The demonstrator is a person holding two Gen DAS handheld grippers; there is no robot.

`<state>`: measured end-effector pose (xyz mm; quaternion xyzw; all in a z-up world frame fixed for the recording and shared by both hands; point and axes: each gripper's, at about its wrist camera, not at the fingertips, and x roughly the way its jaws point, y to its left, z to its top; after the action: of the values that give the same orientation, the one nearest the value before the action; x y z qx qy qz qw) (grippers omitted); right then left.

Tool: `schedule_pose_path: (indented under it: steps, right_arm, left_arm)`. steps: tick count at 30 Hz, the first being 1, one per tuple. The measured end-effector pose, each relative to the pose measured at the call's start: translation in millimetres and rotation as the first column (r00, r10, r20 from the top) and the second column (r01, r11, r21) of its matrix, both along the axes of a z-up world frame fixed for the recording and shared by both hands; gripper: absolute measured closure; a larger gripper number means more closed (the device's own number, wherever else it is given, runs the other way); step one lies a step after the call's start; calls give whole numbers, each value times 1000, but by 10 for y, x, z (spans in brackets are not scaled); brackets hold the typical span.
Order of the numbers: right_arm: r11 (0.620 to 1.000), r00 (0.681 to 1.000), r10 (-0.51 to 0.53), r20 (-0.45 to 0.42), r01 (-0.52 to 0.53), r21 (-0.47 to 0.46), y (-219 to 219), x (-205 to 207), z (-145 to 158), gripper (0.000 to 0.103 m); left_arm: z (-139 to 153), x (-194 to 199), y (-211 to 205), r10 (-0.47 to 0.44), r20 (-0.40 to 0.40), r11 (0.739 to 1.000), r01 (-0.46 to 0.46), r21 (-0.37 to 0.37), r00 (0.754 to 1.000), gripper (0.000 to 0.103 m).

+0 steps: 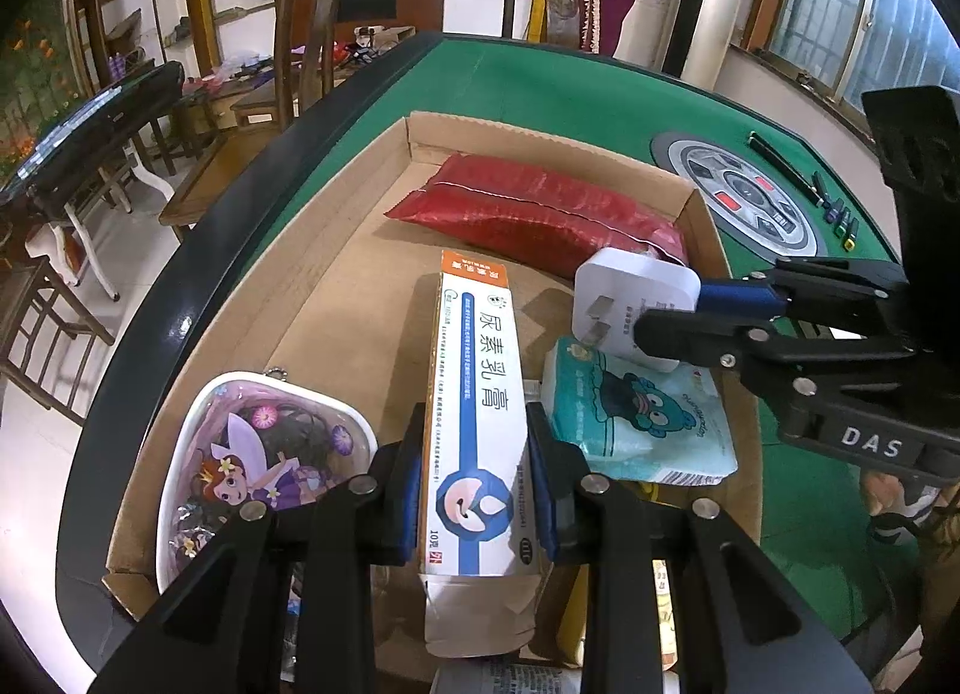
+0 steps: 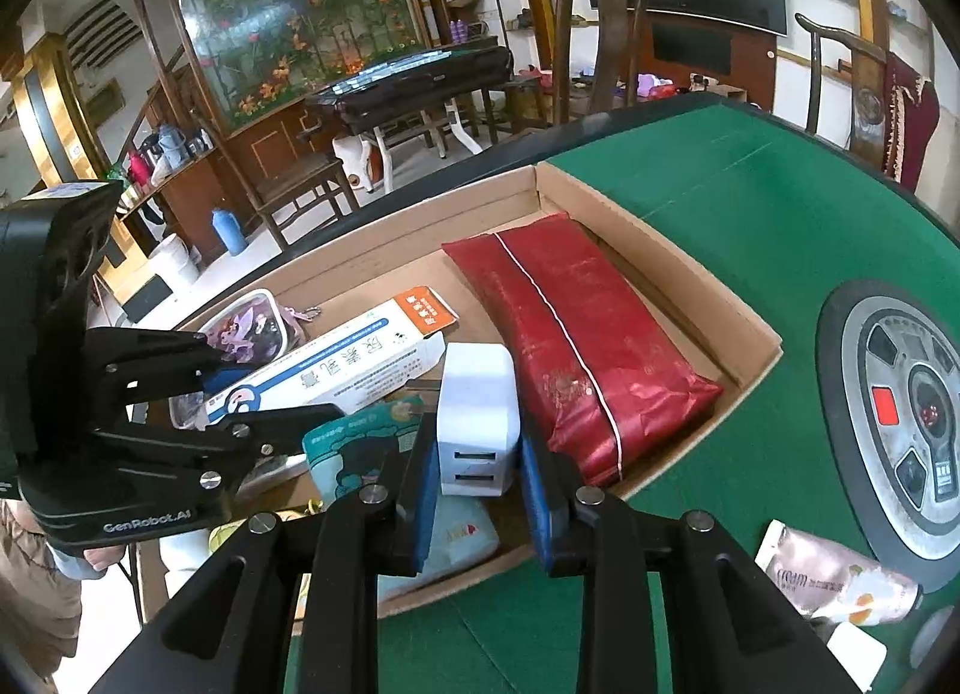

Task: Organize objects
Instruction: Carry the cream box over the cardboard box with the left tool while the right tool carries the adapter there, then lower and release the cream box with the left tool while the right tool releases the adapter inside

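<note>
We see a shallow cardboard box (image 1: 708, 226) lying on the green tabletop (image 1: 570, 87), near one of its dark edges. Inside it, along the far wall, lies a red pouch (image 1: 540, 208). A fairy-print purse (image 1: 252, 466) sits at the near left corner of the box in the left wrist view.

The left claw (image 1: 471, 478) is clamped on a long white-and-blue ointment carton (image 1: 474, 412), its blue pads pressing both long sides near the carton's lower end. The carton's end flap hangs open below the pads. The carton points toward the red pouch, its orange end farthest from the claw.

The right claw (image 2: 477, 490) is clamped on a white plug adapter (image 2: 477, 418). In the right wrist view we see two slots on the adapter's near face; in the left wrist view its metal prongs face the carton. The adapter is held above a teal tissue pack (image 1: 642, 412) with a cartoon bear print, which lies by the near right side of the box. We cannot tell whether adapter and tissue pack touch.

Outside the box, the tabletop carries a round grey control panel (image 2: 900, 424) at its centre. A pale cream sachet (image 2: 834, 580) lies just beside the panel, toward the near edge. A few small dark pieces (image 1: 834, 214) lie beyond the panel in the left wrist view.
</note>
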<state>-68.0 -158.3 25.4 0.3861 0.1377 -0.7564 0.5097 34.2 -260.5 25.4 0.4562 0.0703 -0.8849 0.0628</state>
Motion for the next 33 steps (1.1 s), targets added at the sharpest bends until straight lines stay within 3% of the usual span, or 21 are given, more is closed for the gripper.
schedule_pose_path:
  steps: [5,10,14,21,29,33]
  right_arm:
    - [1000,1000,-8,4,8,-25,101,53,63,72]
    - [998,1000,-18,-4,18,-68,251,135,193,54]
    - [995,1000,-28,-15,26,-97,451,229,284,50]
    - [987,998,-62,-10,60,-146,779,274,375,40]
    - [979,996,-89,-1,87,-183,1160,383,380,30]
    - [973,993,-116,6,115,-199,1371,405,336,13]
  left_arm:
    - [4,5,15,14,2,1000,-14,-16,1000,71]
    - [14,10,41,30,10,999,-30,-28,999,68]
    - [42,33,80,47,9,997,-47,-58,999,66]
    - [100,98,31,90,-9,995,-91,-34,996,59]
    - [96,128,38,119,-15,993,-119,-22,993,58]
    - [103,187,21,152,-22,988,-152,6,988,58]
